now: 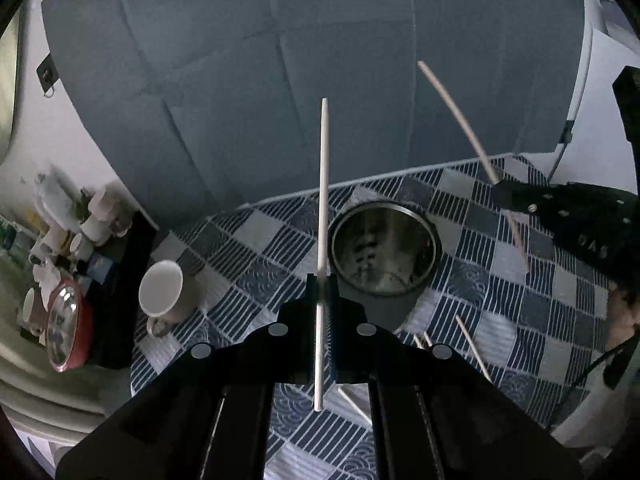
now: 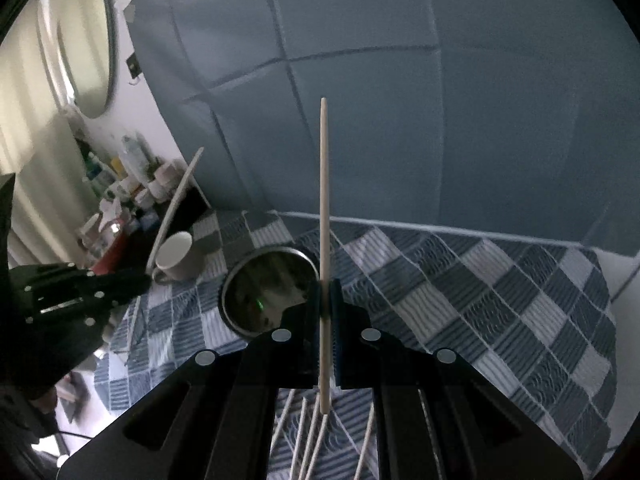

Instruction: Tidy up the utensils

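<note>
My left gripper (image 1: 323, 282) is shut on a pale chopstick (image 1: 324, 184) that stands upright between its jaws. It hangs just left of an open metal cup (image 1: 386, 248) on the checked cloth. In the right wrist view my right gripper (image 2: 325, 286) is shut on another chopstick (image 2: 323, 200), just right of the same metal cup (image 2: 266, 292). Each gripper shows in the other's view: the right gripper (image 1: 502, 194) with its slanted chopstick (image 1: 460, 120), and the left gripper (image 2: 142, 280) with its chopstick (image 2: 176, 208). Several loose chopsticks (image 2: 308, 440) lie on the cloth below.
A white mug (image 1: 162, 292) stands left of the metal cup on the blue-and-white checked cloth (image 1: 540, 320). A grey-blue backdrop (image 1: 300, 60) rises behind the table. A cluttered shelf with cups and a red-rimmed clock (image 1: 66, 328) lies off the left edge.
</note>
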Motion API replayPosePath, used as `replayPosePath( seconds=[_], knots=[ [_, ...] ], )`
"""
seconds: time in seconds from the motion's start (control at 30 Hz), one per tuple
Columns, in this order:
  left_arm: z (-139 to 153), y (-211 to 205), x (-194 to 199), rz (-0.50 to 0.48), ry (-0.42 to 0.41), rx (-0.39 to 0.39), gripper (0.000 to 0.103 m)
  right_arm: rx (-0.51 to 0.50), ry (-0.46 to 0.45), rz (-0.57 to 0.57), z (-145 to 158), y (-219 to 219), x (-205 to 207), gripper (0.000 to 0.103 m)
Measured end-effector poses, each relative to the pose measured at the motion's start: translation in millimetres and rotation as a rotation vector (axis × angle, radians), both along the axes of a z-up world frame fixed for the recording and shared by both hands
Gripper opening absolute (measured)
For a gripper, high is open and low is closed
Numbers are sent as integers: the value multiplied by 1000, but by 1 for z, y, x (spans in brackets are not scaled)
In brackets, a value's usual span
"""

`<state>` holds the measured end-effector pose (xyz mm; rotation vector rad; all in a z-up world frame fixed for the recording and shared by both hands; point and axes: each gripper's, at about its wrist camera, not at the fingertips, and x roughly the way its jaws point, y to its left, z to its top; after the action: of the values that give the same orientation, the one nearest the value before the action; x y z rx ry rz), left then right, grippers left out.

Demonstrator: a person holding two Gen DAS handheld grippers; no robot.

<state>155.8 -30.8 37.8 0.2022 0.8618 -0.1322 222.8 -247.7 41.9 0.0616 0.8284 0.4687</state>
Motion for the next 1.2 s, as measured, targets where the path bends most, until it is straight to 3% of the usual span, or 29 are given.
replayPosePath(
  seconds=[0.23, 0.4, 0.73, 1.0, 1.2],
  knots=[
    [8, -4, 29, 18, -42, -18, 5, 53, -65, 35, 9, 16, 22, 5],
    [6, -4, 48, 45, -41, -45, 5, 81, -60, 48, 3, 25, 38, 5],
    [-13, -4, 83, 41, -73, -222, 5, 158, -67, 38, -24, 30, 64, 5],
    [-36, 12, 90, 70, -21, -287, 5, 215, -29, 37, -48, 22, 63, 5],
    [-39, 29, 88, 117, -9, -282, 5, 243, -10, 61, -56, 33, 58, 5]
  ],
)
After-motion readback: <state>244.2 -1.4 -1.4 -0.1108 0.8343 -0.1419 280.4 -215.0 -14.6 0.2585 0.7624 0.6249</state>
